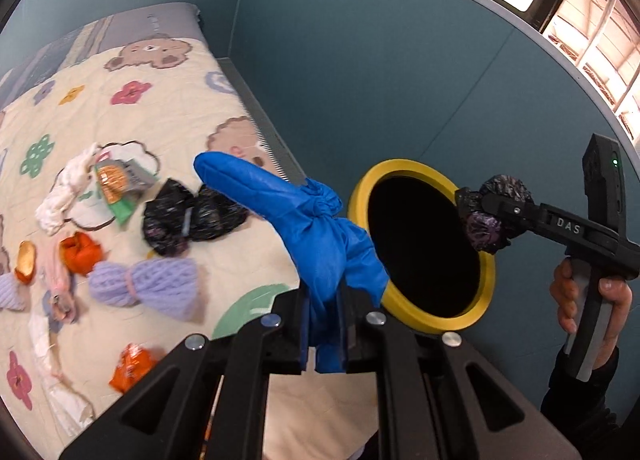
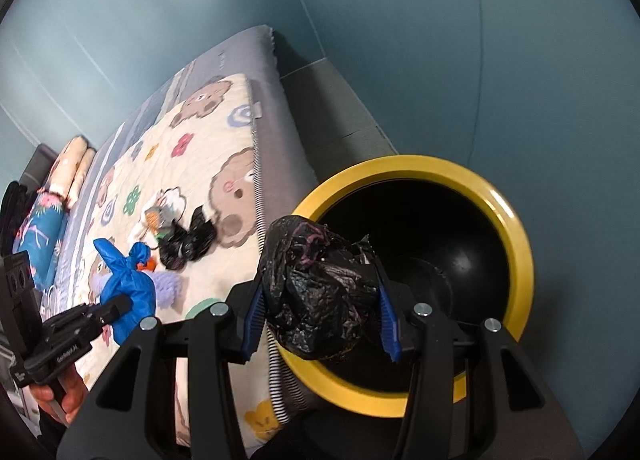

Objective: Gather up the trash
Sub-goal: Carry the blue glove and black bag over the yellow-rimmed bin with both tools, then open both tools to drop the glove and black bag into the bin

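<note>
My left gripper [image 1: 325,336] is shut on a knotted blue glove [image 1: 308,219], which sticks up above the bed's edge, just left of the bin. A yellow-rimmed black bin [image 1: 360,195] stands beside the bed. My right gripper [image 2: 322,314] is shut on a crumpled black plastic bag [image 2: 320,300], held over the near rim of the bin [image 2: 516,219]. From the left wrist view the right gripper [image 1: 486,215] hangs at the bin's right rim with the black bag [image 1: 500,195] in it. The blue glove [image 2: 128,280] also shows in the right wrist view, in the left gripper [image 2: 120,306].
Several pieces of trash lie on the patterned quilt [image 1: 168,107]: another black bag [image 1: 192,215], white tissue [image 1: 68,191], an orange-green wrapper [image 1: 116,183], orange peel [image 1: 80,252], purple foam nets [image 1: 148,284], an orange wrapper [image 1: 130,372]. A blue wall [image 1: 360,59] rises behind.
</note>
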`<action>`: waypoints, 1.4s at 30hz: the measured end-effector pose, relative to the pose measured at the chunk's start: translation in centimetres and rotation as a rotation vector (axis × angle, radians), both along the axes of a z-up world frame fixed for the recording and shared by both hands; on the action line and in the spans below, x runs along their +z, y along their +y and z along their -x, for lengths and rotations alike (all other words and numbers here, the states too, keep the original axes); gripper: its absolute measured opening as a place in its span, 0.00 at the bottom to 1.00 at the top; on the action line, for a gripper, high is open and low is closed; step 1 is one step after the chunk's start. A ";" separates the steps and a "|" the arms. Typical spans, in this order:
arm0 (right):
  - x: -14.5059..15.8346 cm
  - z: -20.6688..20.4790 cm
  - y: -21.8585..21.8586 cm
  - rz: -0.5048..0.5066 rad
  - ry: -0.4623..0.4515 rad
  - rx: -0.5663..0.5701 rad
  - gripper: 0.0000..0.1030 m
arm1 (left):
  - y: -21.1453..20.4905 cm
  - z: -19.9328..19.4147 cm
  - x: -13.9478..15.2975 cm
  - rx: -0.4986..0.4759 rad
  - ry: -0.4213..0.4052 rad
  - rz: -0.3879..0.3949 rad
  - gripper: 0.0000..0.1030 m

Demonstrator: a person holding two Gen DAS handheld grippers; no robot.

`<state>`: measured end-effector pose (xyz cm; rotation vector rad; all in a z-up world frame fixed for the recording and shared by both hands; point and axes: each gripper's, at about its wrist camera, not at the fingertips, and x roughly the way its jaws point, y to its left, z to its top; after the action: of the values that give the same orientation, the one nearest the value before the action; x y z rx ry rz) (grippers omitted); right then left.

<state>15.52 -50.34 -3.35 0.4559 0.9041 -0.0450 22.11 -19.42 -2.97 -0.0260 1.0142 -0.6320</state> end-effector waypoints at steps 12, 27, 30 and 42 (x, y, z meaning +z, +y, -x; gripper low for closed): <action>-1.6 -1.0 -4.8 -0.031 0.017 -0.089 0.44 | -8.7 -1.0 -1.6 -0.109 0.024 0.034 0.09; -3.5 -0.9 -7.8 -0.064 0.037 -0.155 0.54 | -13.4 -1.3 -3.9 -0.144 0.084 0.071 0.27; -3.4 -0.7 -8.3 -0.068 0.032 -0.177 0.59 | -12.9 -1.1 -4.1 -0.137 0.073 0.062 0.41; -2.3 0.8 -7.0 -0.079 0.018 -0.162 0.74 | -8.5 -1.0 -2.7 -0.025 0.009 0.026 0.81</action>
<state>14.73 -57.37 -5.70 0.6023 0.8873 -0.1623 23.11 -27.87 -5.69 -0.0390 1.0168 -0.6677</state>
